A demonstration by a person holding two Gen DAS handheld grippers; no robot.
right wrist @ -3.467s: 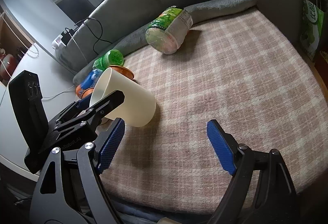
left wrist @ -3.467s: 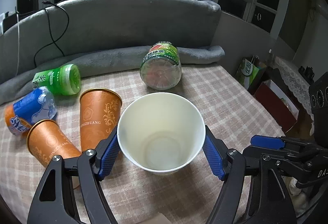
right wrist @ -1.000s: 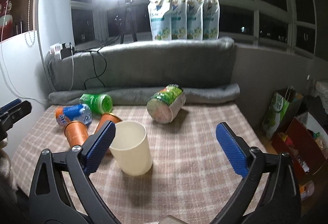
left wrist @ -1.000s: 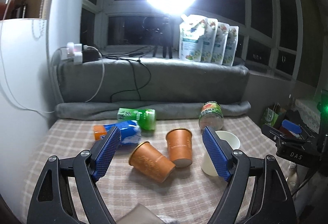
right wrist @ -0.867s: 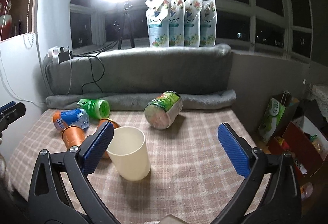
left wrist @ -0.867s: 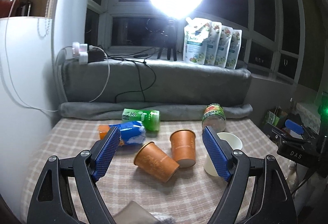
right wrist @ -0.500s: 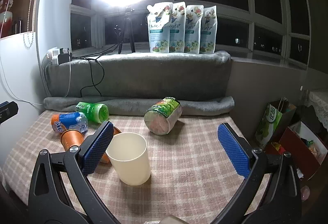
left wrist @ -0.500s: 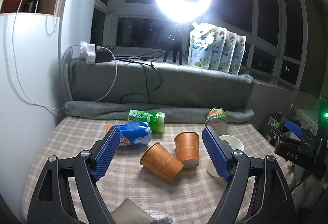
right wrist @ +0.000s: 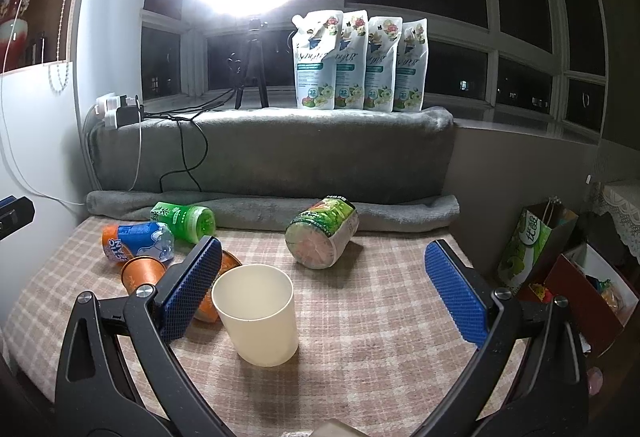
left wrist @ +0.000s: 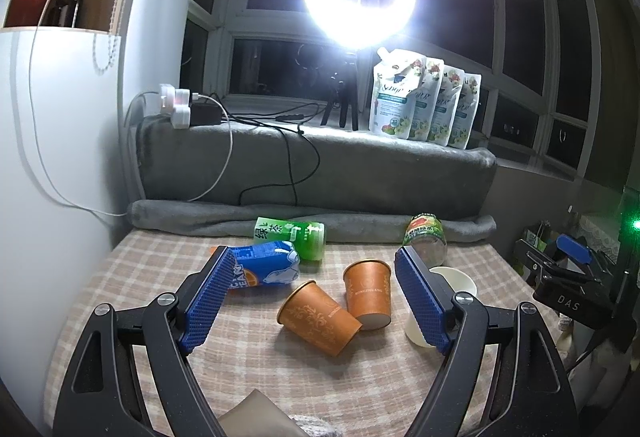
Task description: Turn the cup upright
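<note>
A cream paper cup (right wrist: 258,315) stands upright, mouth up, on the checked tablecloth (right wrist: 380,313). In the left wrist view the cup (left wrist: 454,281) is partly hidden behind the right finger. My left gripper (left wrist: 320,301) is open and empty, raised back from the table. My right gripper (right wrist: 326,287) is open and empty, with the cup just right of its left finger, apart from it. The right gripper's body (left wrist: 568,293) shows at the right of the left wrist view.
Two orange paper cups (left wrist: 320,313) (left wrist: 368,293) lie on their sides left of the cream cup. A blue-orange can (left wrist: 260,269), a green bottle (left wrist: 292,233) and a jar (right wrist: 324,237) lie farther back. A grey blanket roll (right wrist: 260,213) bounds the far edge. Bags (right wrist: 536,245) stand beyond the right edge.
The left gripper has let go of the cream cup, which now stands upright. Both grippers have pulled back and risen, so the table looks farther away.
</note>
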